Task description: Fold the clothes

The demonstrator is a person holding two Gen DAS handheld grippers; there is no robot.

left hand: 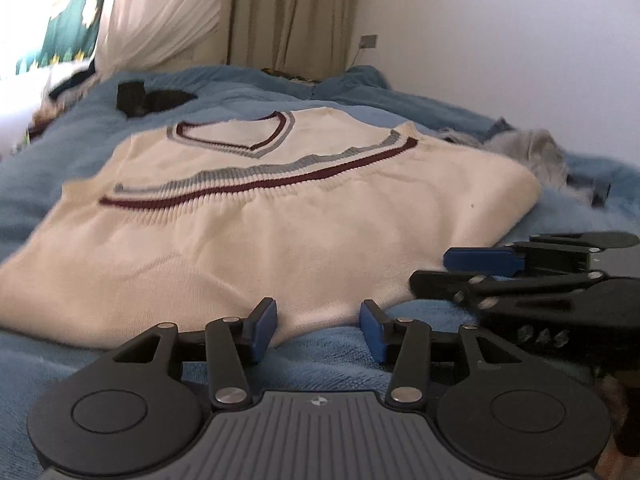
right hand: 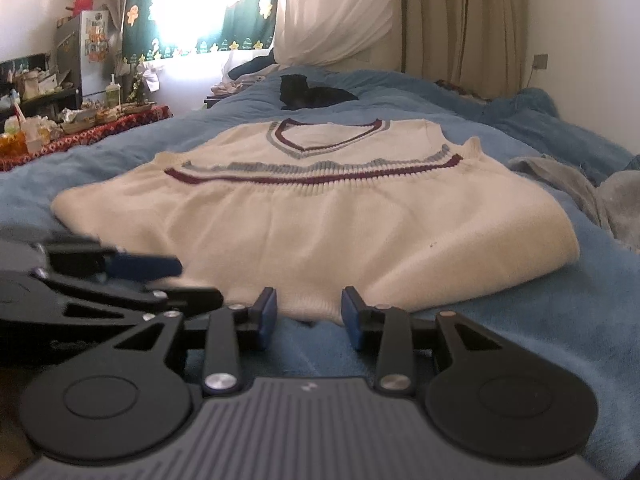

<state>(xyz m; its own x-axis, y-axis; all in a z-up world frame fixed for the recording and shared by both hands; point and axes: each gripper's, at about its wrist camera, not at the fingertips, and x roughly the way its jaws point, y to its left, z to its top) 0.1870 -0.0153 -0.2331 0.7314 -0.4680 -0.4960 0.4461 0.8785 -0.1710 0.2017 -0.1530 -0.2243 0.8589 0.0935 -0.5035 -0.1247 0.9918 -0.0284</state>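
A cream vest (left hand: 280, 216) with maroon and grey stripes lies folded on the blue bed (left hand: 60, 148), its hem doubled up toward the V-neck. The left gripper (left hand: 318, 330) sits low at the near fold of the vest, jaws spread, with the vest edge just ahead of and between its blue pads (left hand: 262, 328) but not pinched. The right gripper (right hand: 308, 316) is just to its right, also at the near fold, jaws likewise spread and holding nothing, the cloth edge just ahead of its tips. Each gripper shows in the other's view, close alongside. Beyond the vest, far from both grippers, a black thing (right hand: 308, 92) lies on the bed; what it is cannot be told. To the right of the right gripper, grey cloth (right hand: 592, 196) is bunched beside the vest. Curtains (right hand: 460, 20) hang at the far end.
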